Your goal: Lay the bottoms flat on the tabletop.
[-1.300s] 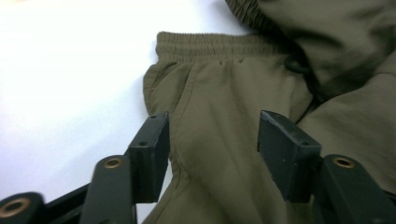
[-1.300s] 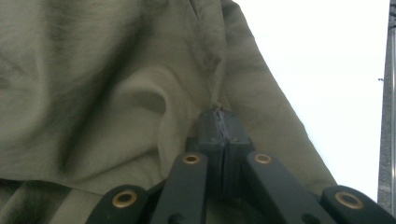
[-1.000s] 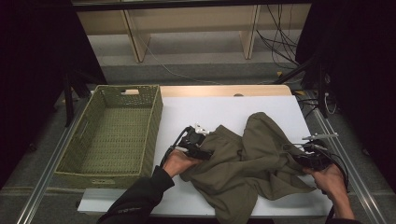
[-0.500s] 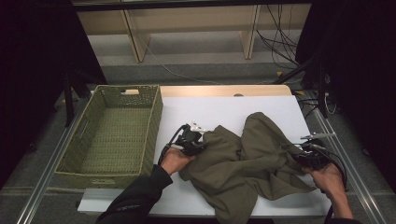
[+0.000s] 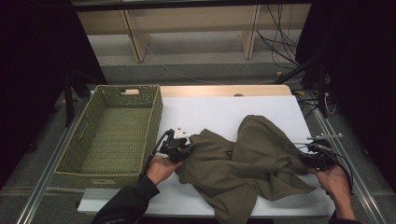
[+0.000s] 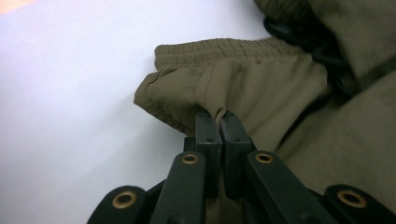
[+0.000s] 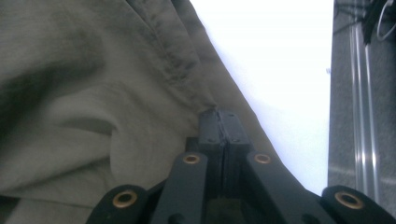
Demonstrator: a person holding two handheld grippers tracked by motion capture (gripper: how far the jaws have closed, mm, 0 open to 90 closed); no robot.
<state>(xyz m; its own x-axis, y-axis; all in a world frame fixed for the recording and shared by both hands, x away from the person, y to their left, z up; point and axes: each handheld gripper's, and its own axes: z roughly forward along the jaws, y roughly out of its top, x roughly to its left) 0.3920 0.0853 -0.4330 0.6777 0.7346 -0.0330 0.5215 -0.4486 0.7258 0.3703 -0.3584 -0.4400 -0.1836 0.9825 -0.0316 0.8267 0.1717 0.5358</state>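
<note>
Both grippers pinch the same olive garment [image 5: 247,163], probably shorts given the elastic waistband, which lies crumpled on the white surface [image 5: 210,112] toward its near right part, one bit draping over the near edge.

Left gripper [image 5: 183,150]: jaws have just been closing and are now shut on a small fold of fabric near the waistband corner, seen clearly in the left gripper view [image 6: 218,122]. Bite is thin, just a pinch of hem. Risk: the fold slips out once the cloth is pulled taut or lifted, since so little material sits between the pads.

Right gripper [image 5: 312,157]: jaws clamped on the garment's right edge; in the right gripper view [image 7: 219,122] the pads sit nearly together with fabric at the seam. Same worry, the grip looks shallow and may hold one layer only, so the cloth could unfold unevenly.

More risks: the part hanging off the near edge can drag the garment down; the drawstring near the middle may snag; uneven pulls would twist it rather than flatten it.

Farther left, the green basket [image 5: 93,140] stands beside the surface, empty, apart from the garment. A swing of the left hand could knock its wall.
</note>
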